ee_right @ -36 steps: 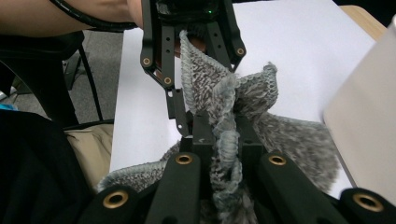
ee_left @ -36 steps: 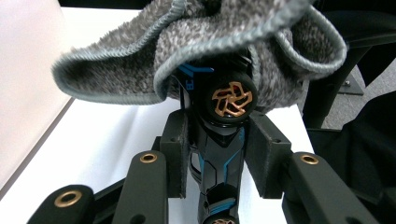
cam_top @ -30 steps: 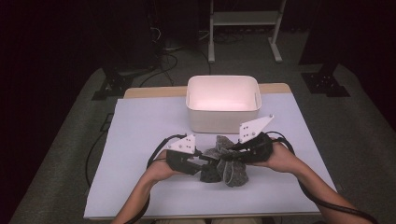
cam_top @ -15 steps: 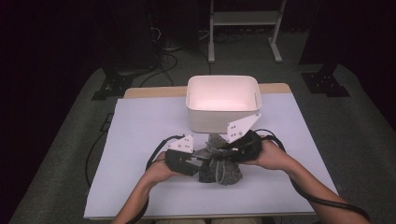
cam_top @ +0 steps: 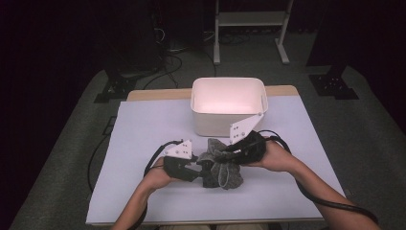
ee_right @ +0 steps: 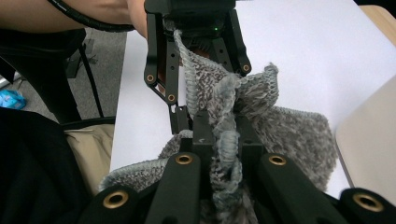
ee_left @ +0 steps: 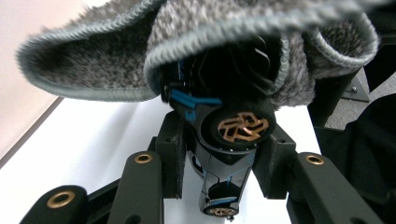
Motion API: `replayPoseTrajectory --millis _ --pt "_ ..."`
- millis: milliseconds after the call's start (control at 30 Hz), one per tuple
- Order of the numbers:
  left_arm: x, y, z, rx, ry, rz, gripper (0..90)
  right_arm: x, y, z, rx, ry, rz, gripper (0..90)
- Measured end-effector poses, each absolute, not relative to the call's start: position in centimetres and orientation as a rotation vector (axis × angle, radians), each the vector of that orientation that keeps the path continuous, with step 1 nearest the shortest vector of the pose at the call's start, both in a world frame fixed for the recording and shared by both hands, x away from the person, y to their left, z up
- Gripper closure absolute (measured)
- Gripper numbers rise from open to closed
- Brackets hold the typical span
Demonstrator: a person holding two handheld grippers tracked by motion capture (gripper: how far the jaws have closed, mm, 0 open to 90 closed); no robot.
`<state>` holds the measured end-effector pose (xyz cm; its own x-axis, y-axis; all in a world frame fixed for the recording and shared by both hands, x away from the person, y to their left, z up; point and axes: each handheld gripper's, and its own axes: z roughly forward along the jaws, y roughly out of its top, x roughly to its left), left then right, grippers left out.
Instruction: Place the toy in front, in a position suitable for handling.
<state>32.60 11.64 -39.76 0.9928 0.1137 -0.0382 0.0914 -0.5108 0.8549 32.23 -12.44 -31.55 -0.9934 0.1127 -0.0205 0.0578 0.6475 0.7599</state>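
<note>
White-covered table [cam_top: 143, 191], with a white tub [cam_top: 228, 112] at its far edge and a grey cloth [cam_top: 225, 167] nearer.

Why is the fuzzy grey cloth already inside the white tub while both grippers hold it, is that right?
Not quite. In the high view the grey cloth lies on the white table cover in front of the white tub, not inside it. Both the left gripper and the right gripper do hold it.

room: dark; floor [cam_top: 368, 124]: grey carpet; table [cam_top: 143, 134]: white top; back: white metal stand [cam_top: 251, 19]
</note>
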Motion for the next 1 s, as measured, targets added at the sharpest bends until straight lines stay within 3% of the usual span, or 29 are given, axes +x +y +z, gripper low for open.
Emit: replayPoseTrajectory --millis 433,1000 --pt "32.5 11.1 -39.8 2.101 0.125 0.033 59.5 32.2 -10.4 -30.9 0.100 2.847 1.218 81.7" --pt "32.6 12.4 -40.0 2.091 0.139 0.022 59.6 33.1 -15.8 -34.3 0.335 2.777 1.421 81.7"
